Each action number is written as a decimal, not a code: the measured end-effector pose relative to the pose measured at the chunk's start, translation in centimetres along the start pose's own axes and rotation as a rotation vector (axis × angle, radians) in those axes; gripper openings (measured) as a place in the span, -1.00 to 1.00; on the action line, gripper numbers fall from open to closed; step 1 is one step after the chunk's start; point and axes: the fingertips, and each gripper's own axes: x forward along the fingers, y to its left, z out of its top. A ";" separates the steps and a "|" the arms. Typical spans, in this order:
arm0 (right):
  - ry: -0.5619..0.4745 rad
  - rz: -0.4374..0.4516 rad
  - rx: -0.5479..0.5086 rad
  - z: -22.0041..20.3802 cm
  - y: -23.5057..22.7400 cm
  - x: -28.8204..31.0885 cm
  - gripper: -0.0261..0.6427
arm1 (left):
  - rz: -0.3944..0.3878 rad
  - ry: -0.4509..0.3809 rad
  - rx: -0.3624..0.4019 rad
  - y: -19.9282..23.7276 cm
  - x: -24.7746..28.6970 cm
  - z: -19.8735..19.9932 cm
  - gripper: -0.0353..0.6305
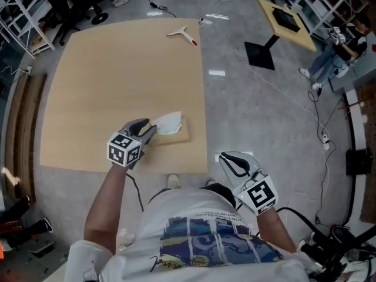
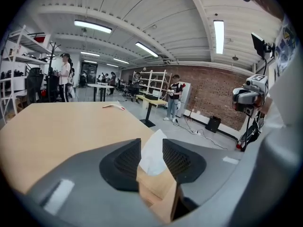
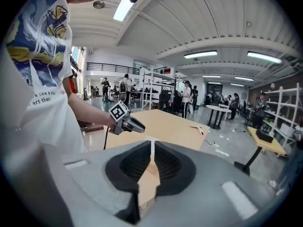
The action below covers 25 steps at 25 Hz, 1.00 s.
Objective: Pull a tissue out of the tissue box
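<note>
At the left, the left gripper (image 1: 148, 129) was over the near part of the wooden table (image 1: 117, 87), pointing forward and downward at the tissue box. Its jaws stood wide apart. In the left gripper view the tissue (image 2: 154, 152) rose between the two pads, and no pad visibly pressed on it.

The tissue box (image 1: 177, 136), brown in colour, sat on the table close to the near right corner, just beyond the left gripper's tips. A white tissue stood up from its top opening and leaned toward the gripper. A small white tool (image 1: 185, 34) lay at the far edge of the table, well apart from the box.

At the right, the right gripper (image 1: 234, 161) was held off the table, just beyond its near edge and beside the person's white shirt (image 1: 200, 228). Its jaws were drawn close together, leaving only a thin slit, and nothing was held between them. Further right, a black stand base (image 1: 260, 54) rested on the grey floor.
</note>
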 end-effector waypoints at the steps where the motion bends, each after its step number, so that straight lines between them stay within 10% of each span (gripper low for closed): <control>1: 0.010 -0.018 0.010 -0.3 -0.1 -0.3 -0.88 | -0.016 0.014 0.000 0.3 0.8 -0.4 -0.44; 17: 0.058 -0.109 0.058 -1.1 -0.7 -1.3 -0.88 | -0.155 0.153 0.005 0.5 6.2 -3.0 -0.44; 25: 0.049 -0.090 0.038 -1.3 -0.4 -0.7 -0.88 | -0.137 0.179 0.056 0.1 6.1 -3.4 -0.87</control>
